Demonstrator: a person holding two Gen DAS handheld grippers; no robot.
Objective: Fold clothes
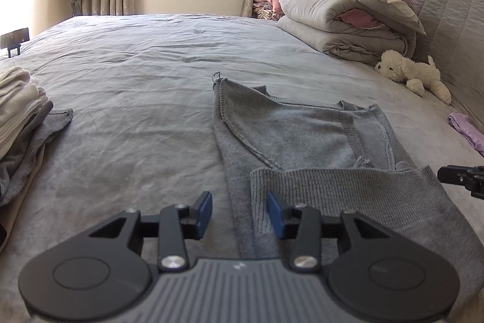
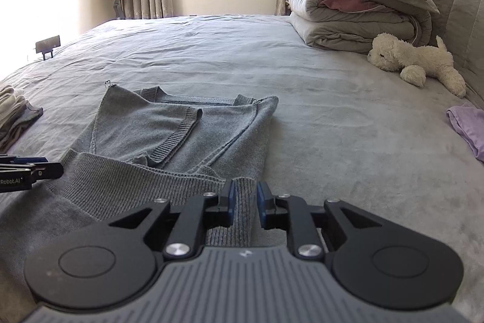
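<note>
The left tongs (image 1: 239, 214) gape wide over the ribbed hem of the grey sweater (image 1: 302, 141), gripping nothing. The right tongs (image 2: 245, 203) stand narrow, hem edge between their pads. Beyond, the sweater lies half-folded on the bed (image 2: 332, 111).

The grey sweater (image 2: 169, 141) in the centre of the frame is a soft matt knit, with coarser ribbing along its hem and cuffs. The bed cover (image 2: 332, 111) under it looks like smooth, faintly creased matt cloth. At the bottom of the frame, the right gripper (image 2: 245, 202) is matt black plastic with shiny metal rivets, blue pads (image 2: 231, 202) and a ribbed grey body. At the upper right, the plush dog (image 2: 414, 59) is fuzzy cream pile.
</note>
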